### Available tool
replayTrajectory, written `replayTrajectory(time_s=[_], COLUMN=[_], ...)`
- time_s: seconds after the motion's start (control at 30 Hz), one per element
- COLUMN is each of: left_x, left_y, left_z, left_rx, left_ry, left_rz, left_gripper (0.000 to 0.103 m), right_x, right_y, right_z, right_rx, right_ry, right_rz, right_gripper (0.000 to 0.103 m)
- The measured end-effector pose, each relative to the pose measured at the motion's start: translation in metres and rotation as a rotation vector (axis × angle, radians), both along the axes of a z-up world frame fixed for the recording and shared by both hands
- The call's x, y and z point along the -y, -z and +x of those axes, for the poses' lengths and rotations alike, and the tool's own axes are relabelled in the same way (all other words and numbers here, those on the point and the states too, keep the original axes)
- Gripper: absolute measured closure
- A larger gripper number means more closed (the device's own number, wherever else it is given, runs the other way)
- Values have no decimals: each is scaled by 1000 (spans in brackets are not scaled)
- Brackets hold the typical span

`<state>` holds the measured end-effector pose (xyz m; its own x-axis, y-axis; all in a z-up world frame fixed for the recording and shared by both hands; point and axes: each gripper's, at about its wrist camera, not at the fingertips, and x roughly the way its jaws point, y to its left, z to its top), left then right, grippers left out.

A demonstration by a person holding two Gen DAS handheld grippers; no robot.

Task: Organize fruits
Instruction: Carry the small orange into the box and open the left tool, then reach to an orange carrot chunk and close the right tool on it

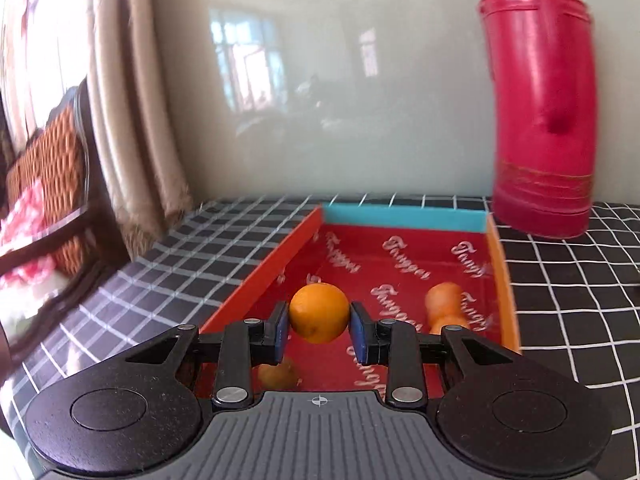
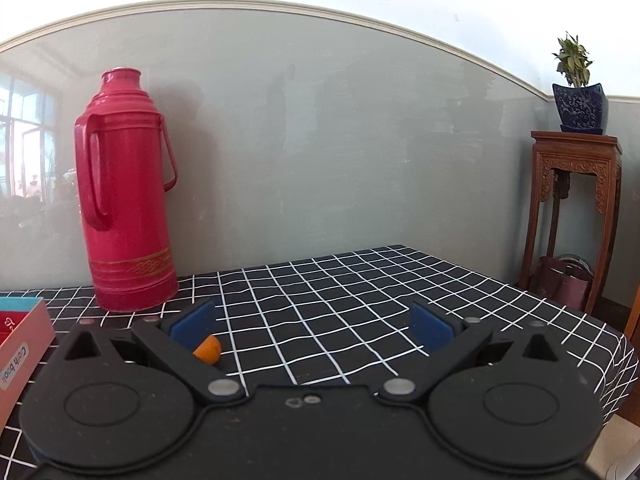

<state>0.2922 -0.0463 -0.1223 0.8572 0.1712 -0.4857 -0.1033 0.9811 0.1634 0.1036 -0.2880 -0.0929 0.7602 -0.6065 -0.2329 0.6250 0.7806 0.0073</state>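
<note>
Left gripper jaws pinch an orange; right gripper jaws spread, half-hiding another fruit.

Daylight fills the room, bright and soft, coming from a window mirrored on the glossy wall. The left view is smeared with motion blur: the flask, curtain and box lose their edges, while the orange stays crisp. The right view is sharp, its flask throwing a faint shadow on the wall. Both views bow at the edges, with dark corners.
</note>
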Motion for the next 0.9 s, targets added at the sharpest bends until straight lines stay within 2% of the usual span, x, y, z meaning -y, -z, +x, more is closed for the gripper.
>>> replayTrajectory(time_s=[0.1, 0.13, 0.2, 0.23, 0.33, 0.53, 0.73, 0.9], left_x=[-11, -13, -13, -13, -11, -30, -51, -70], left_y=[4, 4, 2, 0, -10, -17, -30, -27], left_z=[4, 3, -6, -10, -22, -34, -62, -87], left_rx=[-43, -40, -8, 22, 82, 66, 102, 90], left_ry=[-28, -35, -43, -50, -32, -48, -61, -74], left_rz=[-45, -52, -41, -23, 8, -44, -58, -63], left_gripper=[69, 59, 13, 8, 5, 3, 3, 0], right_x=[-1, -2, -4, -5, -8, -15, -19, -24], right_y=[2, 3, 4, 4, 6, 9, 13, 19], right_z=[5, 6, 9, 11, 16, 27, 39, 57], right_rx=[-14, -19, -28, -33, -47, -72, -98, -155], right_ry=[-5, -7, -9, -12, -30, -63, -89, -123], right_rz=[-2, -2, -6, -5, 12, 25, 62, 82], right_gripper=[6, 6, 6, 6, 6, 6, 6, 6])
